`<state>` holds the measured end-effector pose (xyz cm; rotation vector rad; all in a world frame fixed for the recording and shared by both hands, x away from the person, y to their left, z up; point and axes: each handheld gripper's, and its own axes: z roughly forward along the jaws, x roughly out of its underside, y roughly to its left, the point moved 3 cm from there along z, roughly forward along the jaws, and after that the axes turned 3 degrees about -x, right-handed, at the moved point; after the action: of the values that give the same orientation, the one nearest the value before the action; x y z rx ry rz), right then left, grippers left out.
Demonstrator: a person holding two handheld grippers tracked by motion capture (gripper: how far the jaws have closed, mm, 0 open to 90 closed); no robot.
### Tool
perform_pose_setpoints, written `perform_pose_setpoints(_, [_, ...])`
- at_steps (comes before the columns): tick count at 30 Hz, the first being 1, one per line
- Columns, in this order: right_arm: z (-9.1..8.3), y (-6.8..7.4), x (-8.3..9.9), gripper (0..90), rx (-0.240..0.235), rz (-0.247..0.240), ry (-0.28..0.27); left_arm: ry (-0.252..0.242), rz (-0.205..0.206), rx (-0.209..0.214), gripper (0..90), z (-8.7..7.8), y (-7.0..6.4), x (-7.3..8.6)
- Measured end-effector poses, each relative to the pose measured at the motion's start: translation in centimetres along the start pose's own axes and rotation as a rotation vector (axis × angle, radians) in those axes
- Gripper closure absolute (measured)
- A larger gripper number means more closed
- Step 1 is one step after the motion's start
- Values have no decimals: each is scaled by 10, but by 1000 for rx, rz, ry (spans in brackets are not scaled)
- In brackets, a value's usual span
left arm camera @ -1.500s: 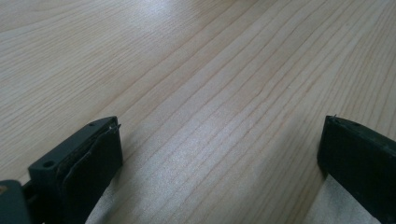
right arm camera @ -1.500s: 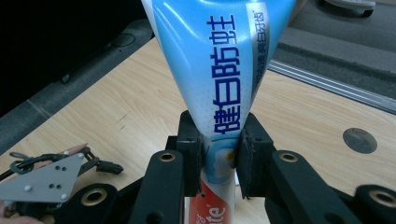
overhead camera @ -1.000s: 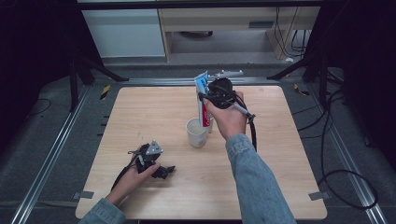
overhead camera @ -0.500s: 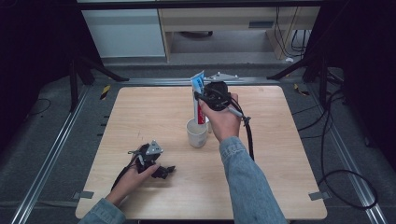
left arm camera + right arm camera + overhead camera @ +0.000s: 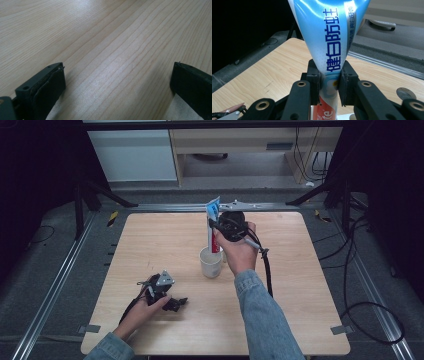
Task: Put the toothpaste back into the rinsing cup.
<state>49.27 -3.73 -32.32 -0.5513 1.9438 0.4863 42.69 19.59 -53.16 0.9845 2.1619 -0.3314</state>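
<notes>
Right tongs (image 5: 218,227) are clamping a blue, white and red toothpaste tube (image 5: 214,220) about midway along its length, and the right gripper view is showing both black jaws pressing into the tube (image 5: 329,47) from either side. The tube is standing nearly upright with its lower end dipping into the white cup (image 5: 211,262) near the middle of the desk (image 5: 310,320), its crimped blue end pointing up toward the far edge. Compared with a second ago, the right hand (image 5: 239,251) is sitting a little lower and nearer the cup, and the tube is reaching deeper past the rim, so the placing of the tube into the cup is looking close to done, with only the release remaining. Left tongs (image 5: 176,303) are lying on the desk toward the near left corner, jaws standing wide apart with nothing between them, unmoved since the earlier frames.
</notes>
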Motion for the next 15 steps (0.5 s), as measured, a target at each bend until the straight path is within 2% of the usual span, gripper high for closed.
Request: perform_pose_setpoints(15, [4,2,7,737,-3,6,-15,0,-2,2,0,0,0,0])
